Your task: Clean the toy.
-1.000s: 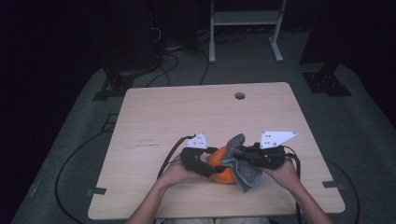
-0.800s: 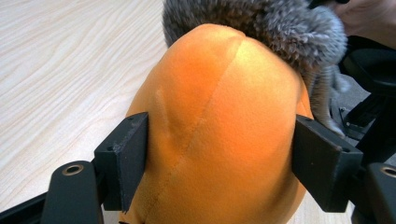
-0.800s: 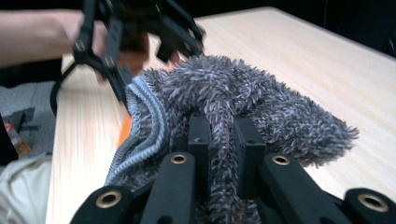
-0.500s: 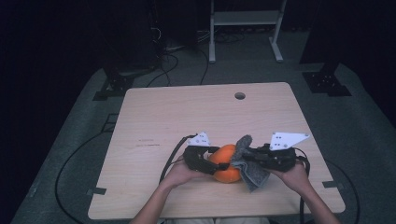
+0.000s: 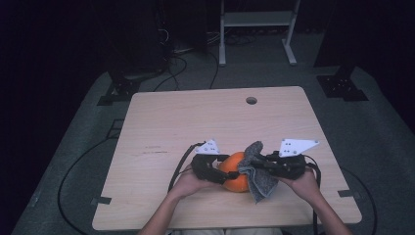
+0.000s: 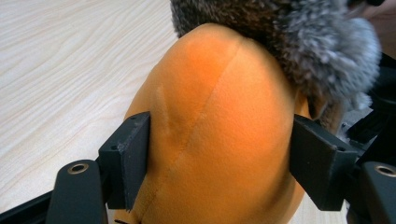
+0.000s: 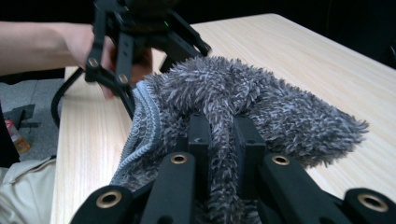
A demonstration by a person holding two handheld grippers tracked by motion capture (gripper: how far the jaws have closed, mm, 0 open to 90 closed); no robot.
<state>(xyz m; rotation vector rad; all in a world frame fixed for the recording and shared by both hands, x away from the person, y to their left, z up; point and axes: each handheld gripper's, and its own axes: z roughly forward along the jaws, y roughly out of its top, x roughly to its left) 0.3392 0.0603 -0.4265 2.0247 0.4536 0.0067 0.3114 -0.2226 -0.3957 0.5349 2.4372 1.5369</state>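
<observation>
At the worktop's (image 5: 161, 122) near edge I hold an orange plush (image 5: 234, 169) in my left gripper (image 5: 226, 177), jaws pressed into its flanks after closing in a little just now. My right gripper (image 5: 250, 161), nipped tight on a grey cloth (image 5: 259, 182), sits at the plush's 3 o'clock, so the cloth drapes over its top and right side. The right gripper is nearer the cloth's free end, which hangs toward 6 o'clock. Nothing else crowds the pair.
</observation>
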